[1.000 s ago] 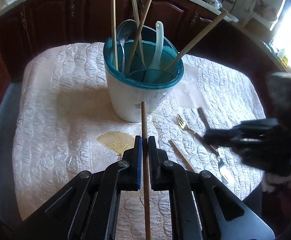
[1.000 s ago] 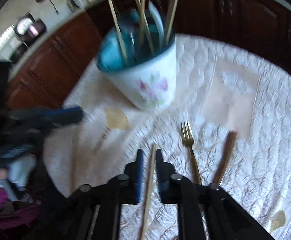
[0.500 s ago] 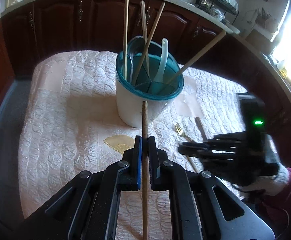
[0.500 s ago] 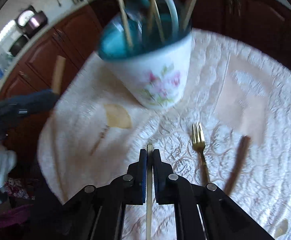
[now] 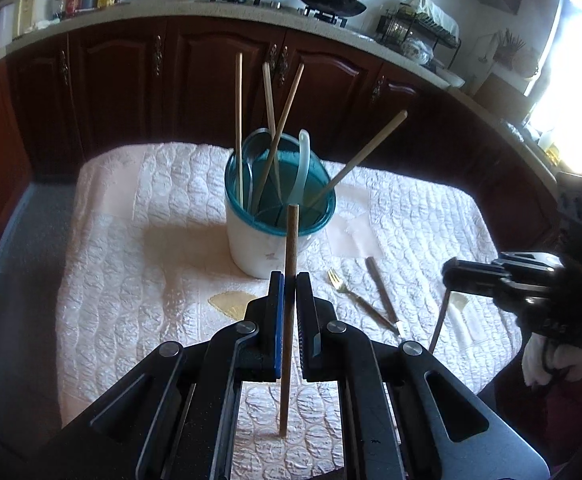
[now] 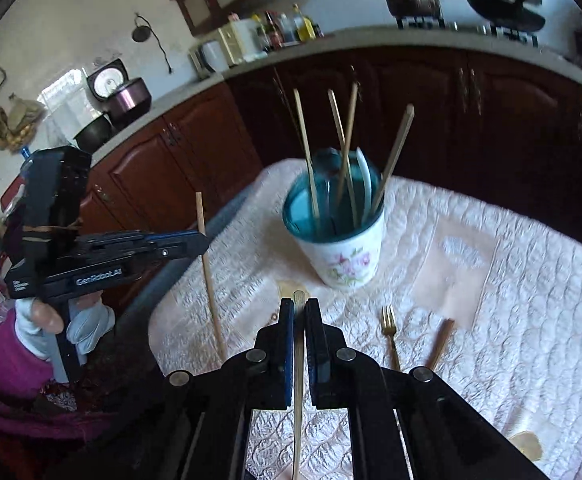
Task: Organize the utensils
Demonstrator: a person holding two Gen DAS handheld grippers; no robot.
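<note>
left wrist view: the left gripper (image 5: pixel 290 280) is clamped on a brown chopstick (image 5: pixel 290 280) that stands upright in front of the white holder (image 5: pixel 259 248) on the quilted cloth (image 5: pixel 131 240). a fork (image 5: pixel 355 298) and a knife (image 5: pixel 383 294) lie just right of the holder

right wrist view: the right gripper (image 6: pixel 299 307) pinches a pale chopstick (image 6: pixel 299 360); holder (image 6: pixel 343 252) ahead with four chopsticks and a spoon inside, fork (image 6: pixel 389 328) lying to the right
</note>
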